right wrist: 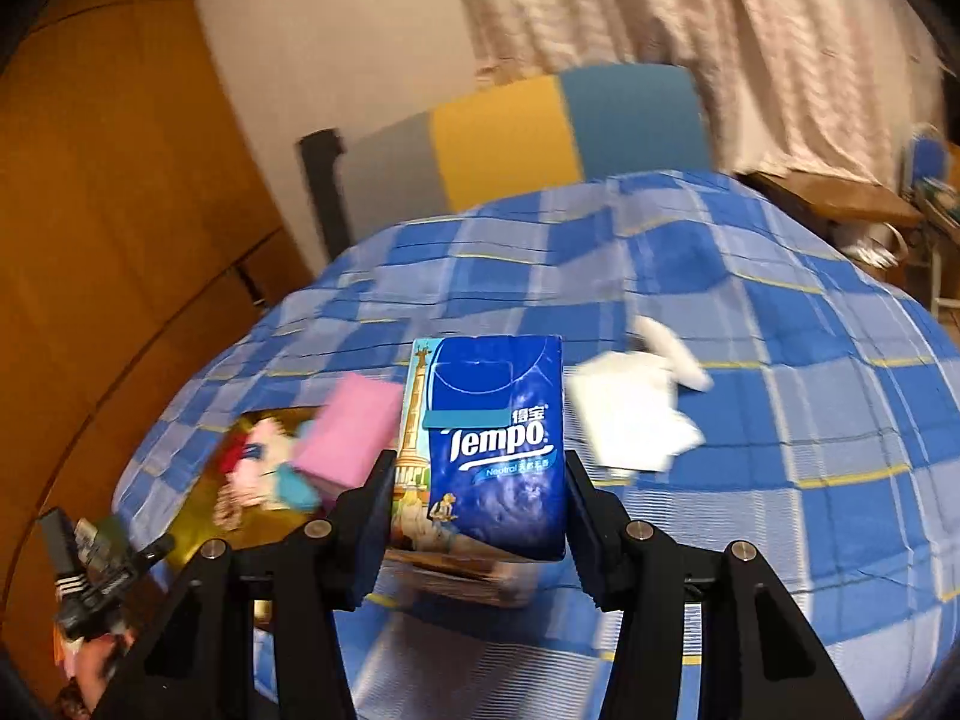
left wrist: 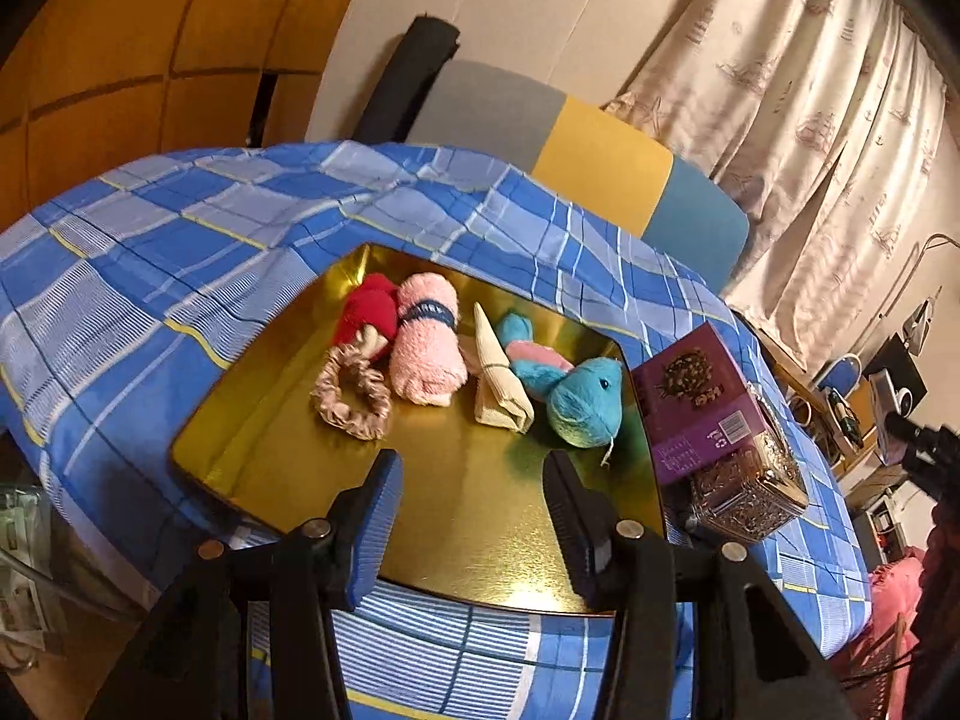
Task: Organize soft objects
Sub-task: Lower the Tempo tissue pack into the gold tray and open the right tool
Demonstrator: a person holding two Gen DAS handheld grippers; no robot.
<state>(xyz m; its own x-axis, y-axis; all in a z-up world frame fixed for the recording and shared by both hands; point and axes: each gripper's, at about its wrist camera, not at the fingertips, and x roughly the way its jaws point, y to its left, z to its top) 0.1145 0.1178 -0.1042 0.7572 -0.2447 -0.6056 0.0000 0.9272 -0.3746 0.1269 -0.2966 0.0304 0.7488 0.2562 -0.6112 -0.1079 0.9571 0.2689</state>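
We read this step as carrying the tissue pack to the gold tray [left wrist: 252, 420] that lies on the checked bedcover [left wrist: 150, 252].

Going left to right along the tray's far half, a row is already laid: the red plush [left wrist: 369, 312] toward the far left corner, with the satin scrunchie [left wrist: 351, 393] in front of it, then the rolled pink towel [left wrist: 426, 348] touching the red plush, the folded beige cloth [left wrist: 501, 378], and the blue plush fish [left wrist: 585, 399] close to the right edge. Just off that right edge stands the purple box [left wrist: 699, 402] on a patterned tin [left wrist: 750, 492].

Our left gripper [left wrist: 474, 480] hangs released over the tray's near half, its fingers wide apart and nothing between them. Our right gripper [right wrist: 474, 498] is clenched on the blue Tempo tissue pack [right wrist: 498, 444], held upright above the bedcover, with the tray low to its left.

To do this well we should keep the squeeze gentle, since the pack looks soft and will likely dent. The free room is the tray's bare near half. We would come in low from the near edge, steering wide of the box and tin, and draw the left gripper aside first so the two tools do not meet.

Loose white tissues [right wrist: 630, 420] lie on the bedcover well to the right.
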